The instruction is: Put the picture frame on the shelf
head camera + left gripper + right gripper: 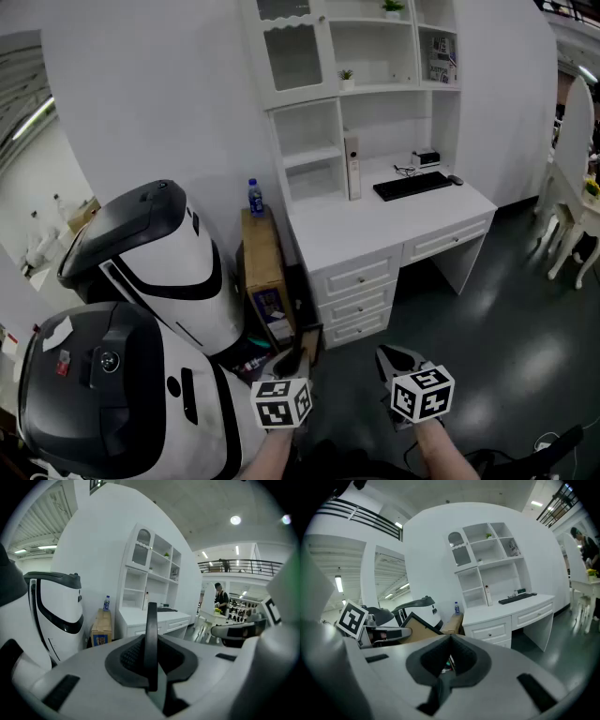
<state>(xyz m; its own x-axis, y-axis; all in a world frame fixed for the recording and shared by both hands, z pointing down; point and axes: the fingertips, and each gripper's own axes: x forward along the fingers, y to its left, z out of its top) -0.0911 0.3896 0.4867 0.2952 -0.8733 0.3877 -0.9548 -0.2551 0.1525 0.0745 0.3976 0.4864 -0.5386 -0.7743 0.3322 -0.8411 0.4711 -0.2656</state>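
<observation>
Picture frame: clamped edge-on at 6 o'clock in the head view, well apart from the shelf and not yet placed. The right gripper view shows its dark border and brown back board.
Reason for hold: in my judgement, the grip on the thin edge keeps the frame upright so it can be stood on a shelf board.
Left gripper: jaws closed on the picture frame, whose edge stands vertical between them.
Right gripper: jaws together with nothing between them. It sits at 3 o'clock of the left gripper, apart from the frame, and is judged to be in reserve.
Hand pose: both forearms enter from 6 o'clock. Both grippers point toward 12 o'clock and are tipped slightly below level.
Shelf unit: at 12 o'clock above the white desk. It has several open compartments, and two small plants stand higher up.
Surroundings: a keyboard lies on the desk. A water bottle stands on a cardboard box at 11 o'clock. A white robot is at 9 o'clock.
Stage: judged to be carry and approach, with the reach to the shelf yet to be made.
</observation>
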